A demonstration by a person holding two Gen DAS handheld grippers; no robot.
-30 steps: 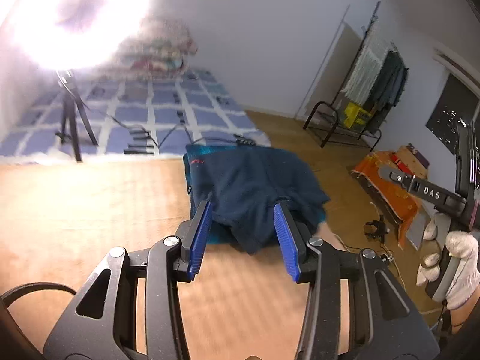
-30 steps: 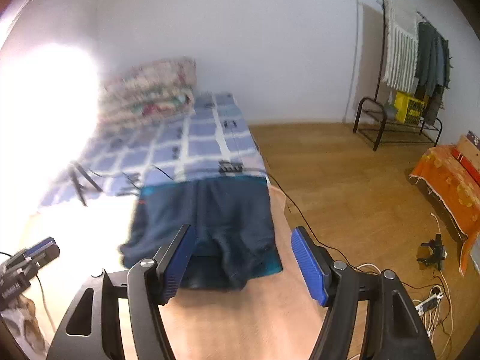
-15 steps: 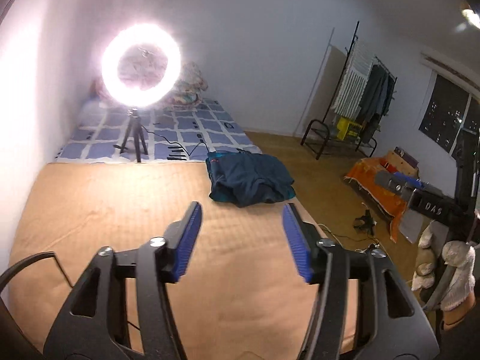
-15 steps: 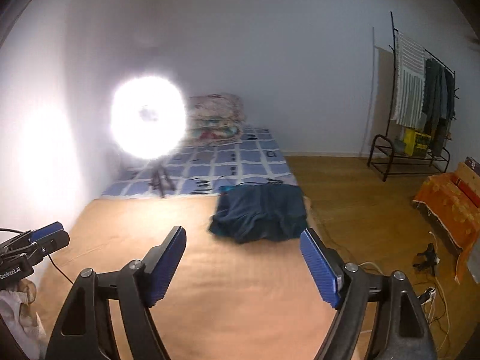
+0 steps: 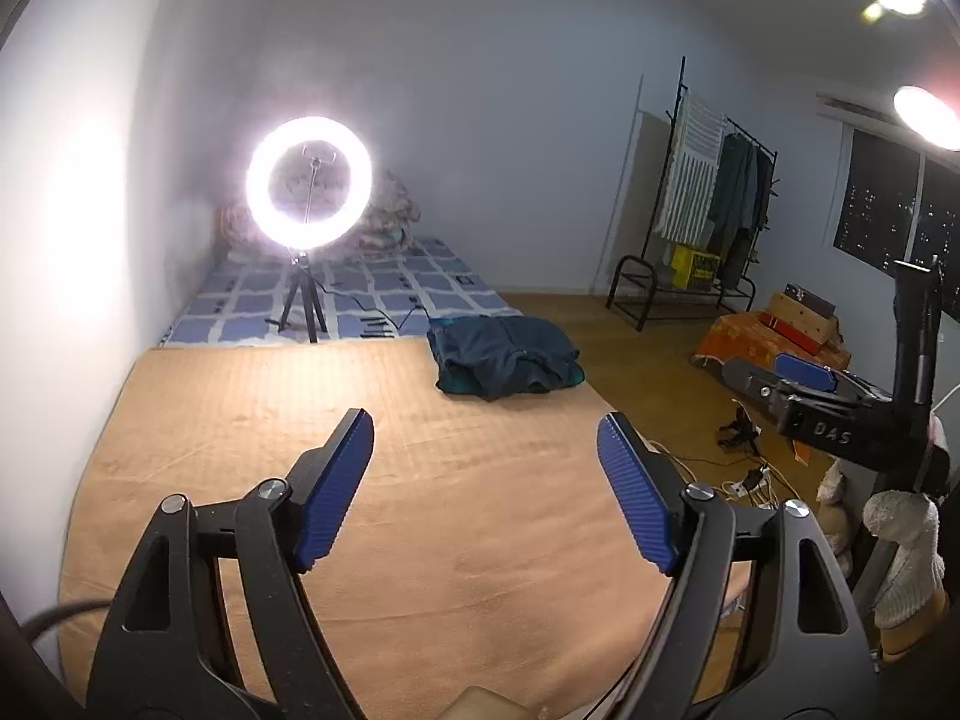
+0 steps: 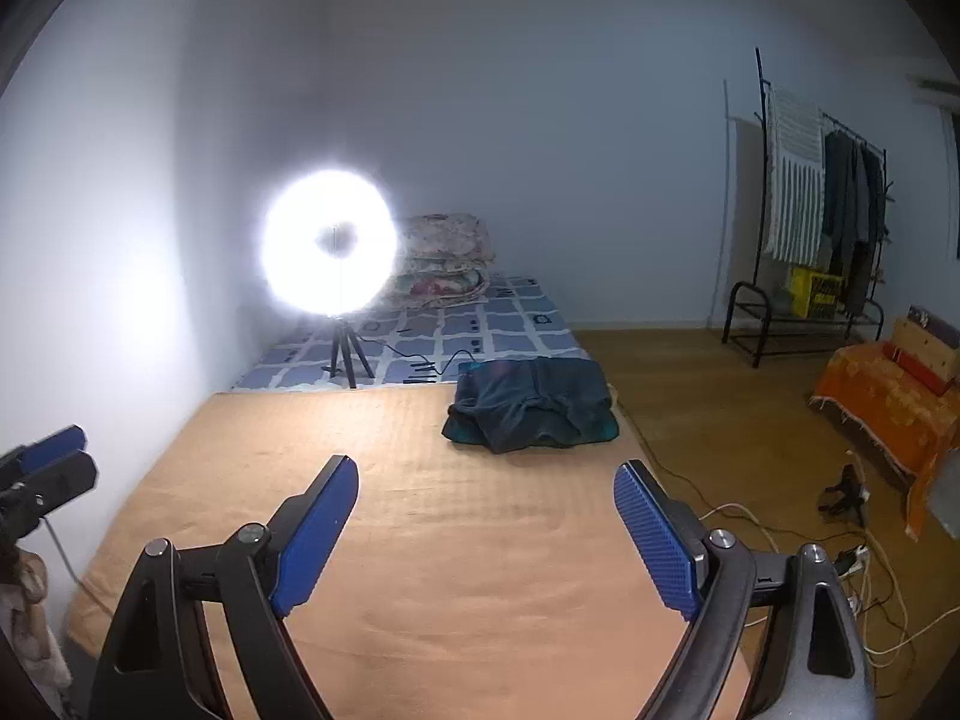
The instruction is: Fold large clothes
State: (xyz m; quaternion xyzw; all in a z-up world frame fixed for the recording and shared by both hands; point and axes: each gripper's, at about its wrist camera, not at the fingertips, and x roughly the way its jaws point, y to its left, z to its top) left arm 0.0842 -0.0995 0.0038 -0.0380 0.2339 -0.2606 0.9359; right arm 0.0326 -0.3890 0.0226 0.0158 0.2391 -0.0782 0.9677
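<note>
Clothes first: the dark blue garment [image 5: 507, 356] sits folded-ish in a soft bundle at the far right corner of the tan mat [image 5: 252, 420], right where the mat meets the blue checked bedding [image 5: 384, 294]. A teal edge peeks out underneath, so I can't tell if that's lining or a second piece. Looks like thick, floppy fabric to me, light enough to lift but it'll sag and slide apart if you grab just one layer. I'd guess you want to pinch through all the layers at two outer corners, or along the folded front edge, one side each.

Left tongs [image 5: 486, 480] are well back from it over bare mat, jaws opening wide, nothing between them. Right tongs [image 6: 486, 531] same deal: jaws opening, empty, garment well apart from the pads.

Further out, a ring light [image 5: 309, 182] on a tripod blasts from the bedding, rolled quilts [image 6: 444, 264] behind it. Clothes rack [image 6: 822, 228] stands against the far wall, orange cloth [image 6: 888, 402] and cables [image 6: 864, 570] on the wood floor to the right.
</note>
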